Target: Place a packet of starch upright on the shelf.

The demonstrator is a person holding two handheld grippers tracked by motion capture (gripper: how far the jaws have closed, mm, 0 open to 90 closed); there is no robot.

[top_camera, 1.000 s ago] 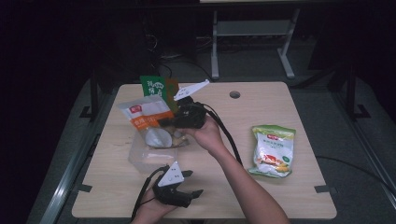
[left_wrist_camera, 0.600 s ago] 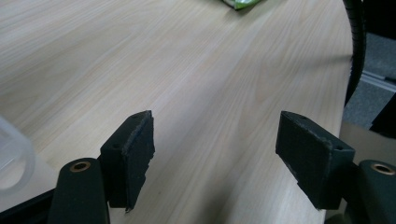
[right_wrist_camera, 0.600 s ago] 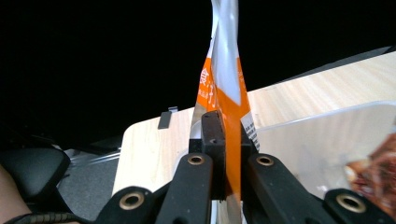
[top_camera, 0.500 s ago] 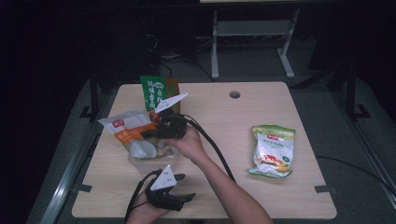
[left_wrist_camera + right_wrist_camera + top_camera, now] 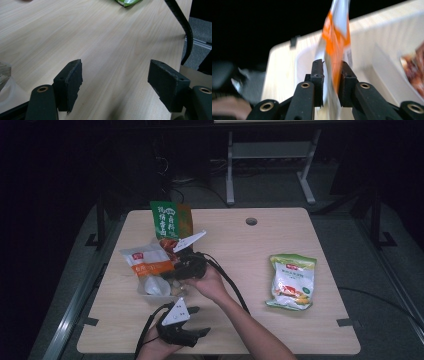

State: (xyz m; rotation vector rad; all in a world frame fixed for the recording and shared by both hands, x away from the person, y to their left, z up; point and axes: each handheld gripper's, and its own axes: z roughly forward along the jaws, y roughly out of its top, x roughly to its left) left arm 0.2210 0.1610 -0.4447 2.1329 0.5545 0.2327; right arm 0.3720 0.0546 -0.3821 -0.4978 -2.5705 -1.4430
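Since the earlier high view the right hand has carried its load leftward and down toward the near-left part of the pale wooden surface [image 5: 280,330], where a clear plastic tub [image 5: 156,290] waits, while the left hand has hardly shifted at the near edge. On that surface, going from the bigger things to the smaller, a green and orange upright snack bag [image 5: 169,219] stands at the far left, a yellow-green flat snack packet [image 5: 292,281] lies well apart at the right, and the white and orange flexible snack packet [image 5: 147,262] hangs over the tub, between the standing bag and the left hand. The right gripper [image 5: 331,75] has that packet between its jaws; they have just been easing apart, a thin gap shows beside the film on one side, and the blur leaves it unclear whether the pads still press on it. The left gripper [image 5: 115,83] stands wide open over bare wood, holding nothing. The step in hand looks like setting the packet into the tub. The next move probably calls for letting the jaws part fully once the packet's lower end rests inside the walls, then lifting the right gripper straight away so the limp film is not dragged out; the yellow-green packet seems the likely one to fetch afterward.
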